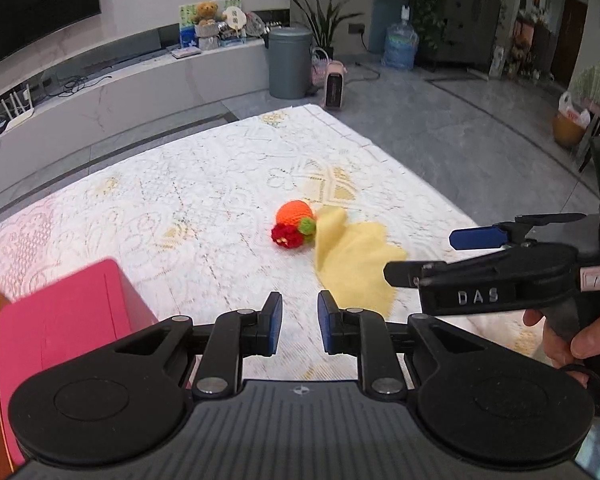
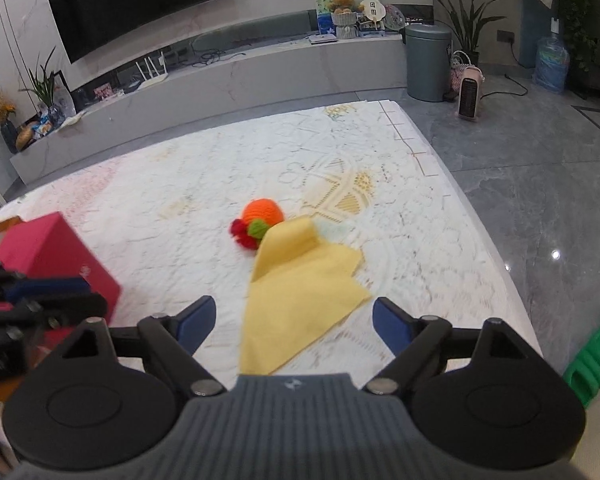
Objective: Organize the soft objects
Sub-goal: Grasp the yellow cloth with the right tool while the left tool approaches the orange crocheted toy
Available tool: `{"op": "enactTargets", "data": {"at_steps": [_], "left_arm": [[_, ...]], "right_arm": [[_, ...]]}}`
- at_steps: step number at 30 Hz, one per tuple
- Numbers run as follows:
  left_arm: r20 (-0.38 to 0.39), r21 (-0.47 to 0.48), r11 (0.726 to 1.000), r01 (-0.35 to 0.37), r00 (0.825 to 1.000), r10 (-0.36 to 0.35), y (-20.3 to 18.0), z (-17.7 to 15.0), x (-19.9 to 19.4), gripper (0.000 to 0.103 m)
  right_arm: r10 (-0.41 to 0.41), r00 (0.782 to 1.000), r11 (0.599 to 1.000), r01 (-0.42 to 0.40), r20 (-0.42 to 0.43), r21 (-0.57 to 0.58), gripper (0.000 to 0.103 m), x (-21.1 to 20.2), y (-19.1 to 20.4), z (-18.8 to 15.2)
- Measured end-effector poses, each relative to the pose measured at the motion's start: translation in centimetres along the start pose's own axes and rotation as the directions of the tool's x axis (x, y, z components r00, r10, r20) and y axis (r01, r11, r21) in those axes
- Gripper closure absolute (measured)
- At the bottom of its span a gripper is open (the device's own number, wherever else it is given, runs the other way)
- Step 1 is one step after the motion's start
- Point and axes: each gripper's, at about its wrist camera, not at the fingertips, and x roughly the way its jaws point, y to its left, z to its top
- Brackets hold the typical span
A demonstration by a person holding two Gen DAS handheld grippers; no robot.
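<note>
Table (image 2: pixel 440 216) covered with a white lace cloth. Landmark: yellow cloth (image 2: pixel 300 296), lying flat on the table with its far corner folded up

- Knitted orange toy (image 2: pixel 262 212) with red and green trim sits at the far end of the yellow cloth, touching or just beside the folded corner; cannot tell which
- Pink box (image 1: pixel 68 320) stands well to the left of the yellow cloth, at the near left of the table

Right hand-held gripper (image 2: pixel 294 322): jaws spread wide, nothing held. The near end of the yellow cloth lies between and under the fingers, pads not pressing on it. The cloth's long axis runs away from this gripper, roughly along its pointing line

Left hand-held gripper (image 1: pixel 299 326): jaws narrowly apart, nothing between them. It sits left of the yellow cloth, whose near edge is just off its right finger; the toy lies ahead

Judgement: the right hand is nearer the cloth and lined up with it, so the next move is probably a drop and pinch on the near edge. Risk: catching the lace cover along with the cloth
</note>
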Motion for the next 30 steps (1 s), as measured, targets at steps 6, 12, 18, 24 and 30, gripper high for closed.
{"op": "enactTargets", "data": {"at_steps": [6,12,18,24,30], "left_arm": [[-0.066,0.100,0.995,-0.006,0.998,0.012,0.8,2.1,2.3,0.072],[-0.104,0.171,0.985,0.004,0.994,0.014,1.2,3.3,4.4,0.070],[-0.115,0.207,0.978,0.029,0.993,-0.005,1.1,4.0,6.2,0.070],[-0.123,0.255,0.966,0.054,0.992,-0.023,0.5,4.4,8.0,0.067],[-0.135,0.250,0.967,0.041,0.991,-0.007,0.3,4.8,9.9,0.057]], "right_arm": [[0.039,0.999,0.998,-0.039,-0.004,-0.056,0.017,3.2,-0.3,0.4],[0.019,0.999,0.996,-0.023,-0.037,-0.089,0.006,7.2,0.2,0.4],[-0.002,0.999,0.992,-0.005,-0.052,-0.126,0.002,8.9,0.6,-0.6],[-0.066,0.998,0.978,0.064,-0.001,-0.196,0.037,8.4,1.1,-1.1],[-0.113,0.992,0.972,0.120,0.049,-0.202,0.100,7.6,0.5,-1.2]]}}
